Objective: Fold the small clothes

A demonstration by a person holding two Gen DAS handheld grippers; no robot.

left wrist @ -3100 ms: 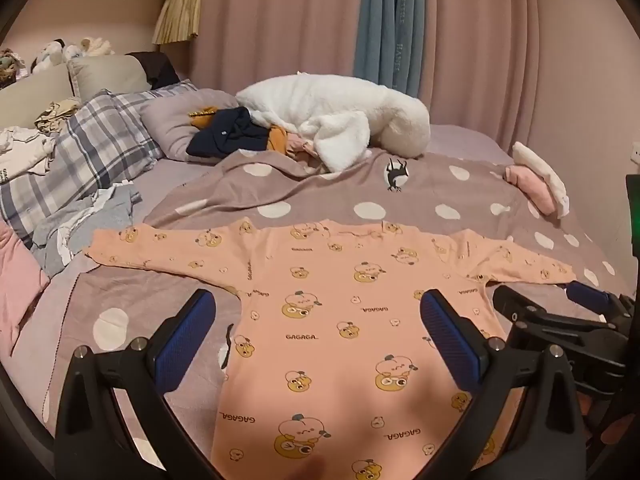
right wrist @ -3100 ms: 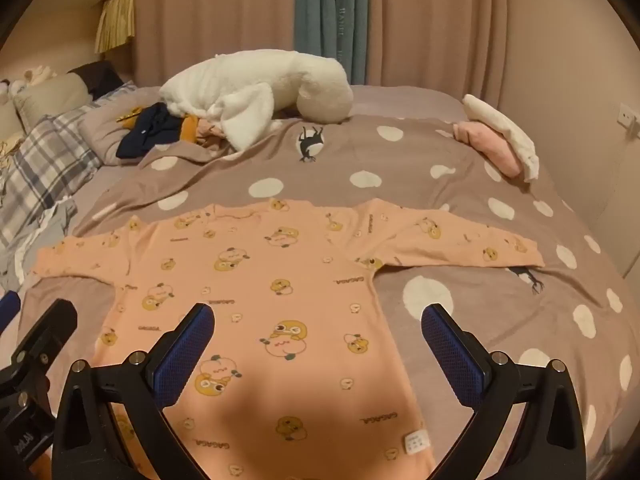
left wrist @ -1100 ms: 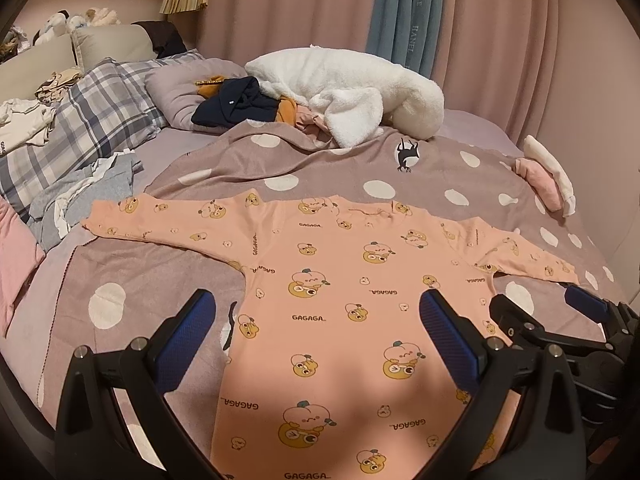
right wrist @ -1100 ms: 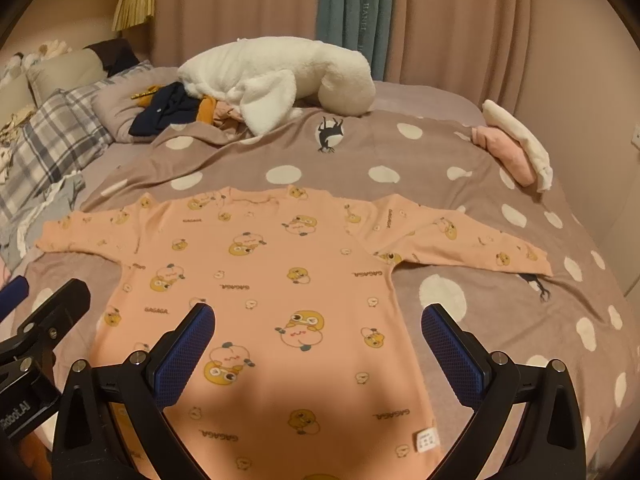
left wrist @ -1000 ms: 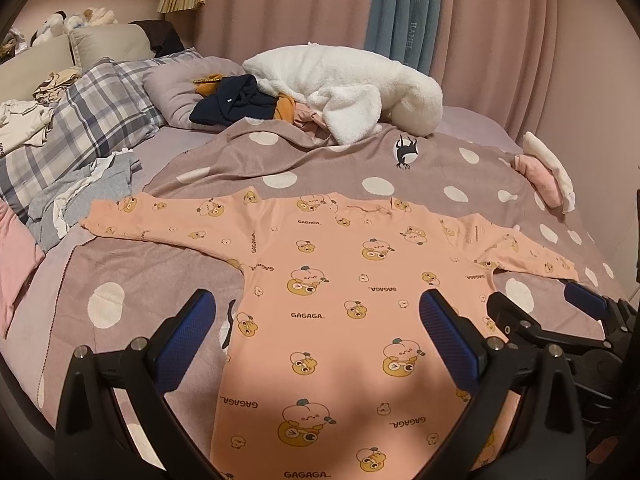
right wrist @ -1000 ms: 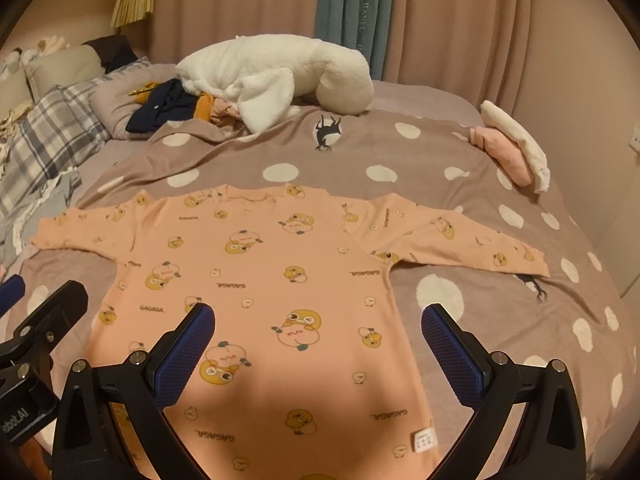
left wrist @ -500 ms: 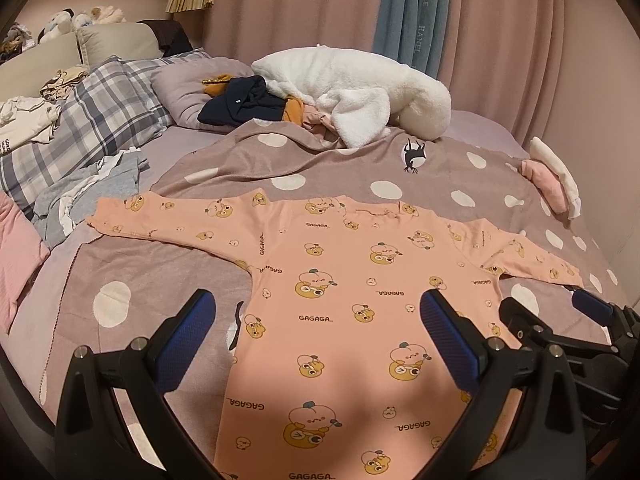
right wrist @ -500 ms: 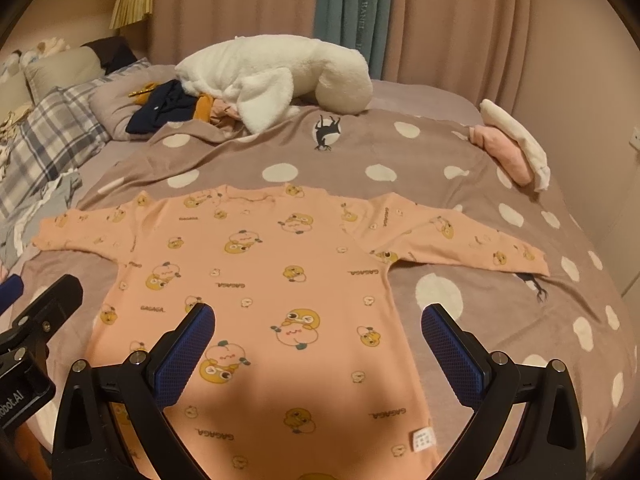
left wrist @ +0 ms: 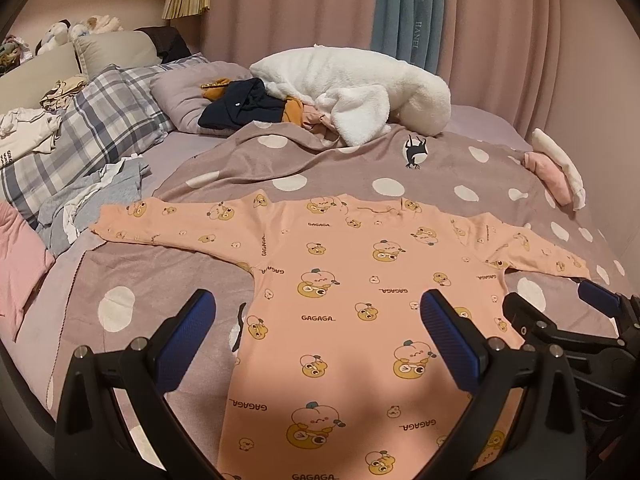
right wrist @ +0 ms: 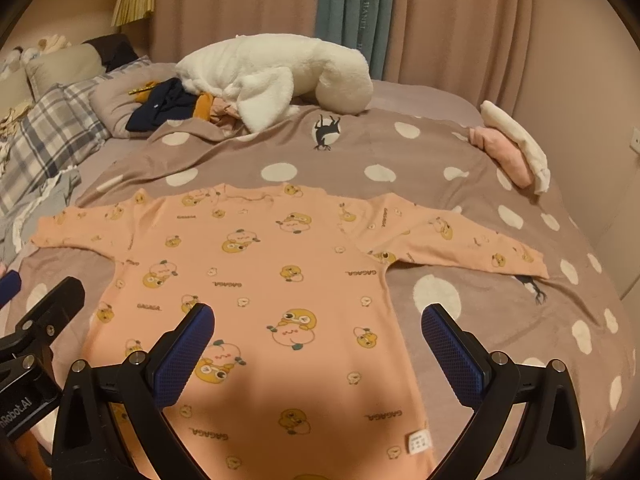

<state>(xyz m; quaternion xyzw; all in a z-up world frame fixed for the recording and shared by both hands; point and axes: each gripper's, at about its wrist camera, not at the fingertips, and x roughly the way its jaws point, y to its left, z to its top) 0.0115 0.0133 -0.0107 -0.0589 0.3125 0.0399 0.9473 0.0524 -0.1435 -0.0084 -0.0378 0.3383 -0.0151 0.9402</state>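
A small peach long-sleeved shirt (left wrist: 344,280) with cartoon prints lies flat on the dotted bed cover, both sleeves spread out sideways; it also fills the right wrist view (right wrist: 260,280). My left gripper (left wrist: 316,320) is open and empty, held above the shirt's lower left part. My right gripper (right wrist: 316,328) is open and empty, above the shirt's lower right part. The right gripper shows at the right edge of the left wrist view (left wrist: 560,312). The left gripper shows at the left edge of the right wrist view (right wrist: 36,304).
A white fluffy blanket (left wrist: 360,92) and dark clothes (left wrist: 240,106) lie at the bed's far side. Plaid pillow (left wrist: 88,128) and grey clothes (left wrist: 92,196) lie left. Folded pink and white clothes (right wrist: 512,148) sit far right. Curtains hang behind.
Both grippers have shifted slightly, so the shirt sits a little lower and nearer in view. Both stay open. The shirt has not moved.
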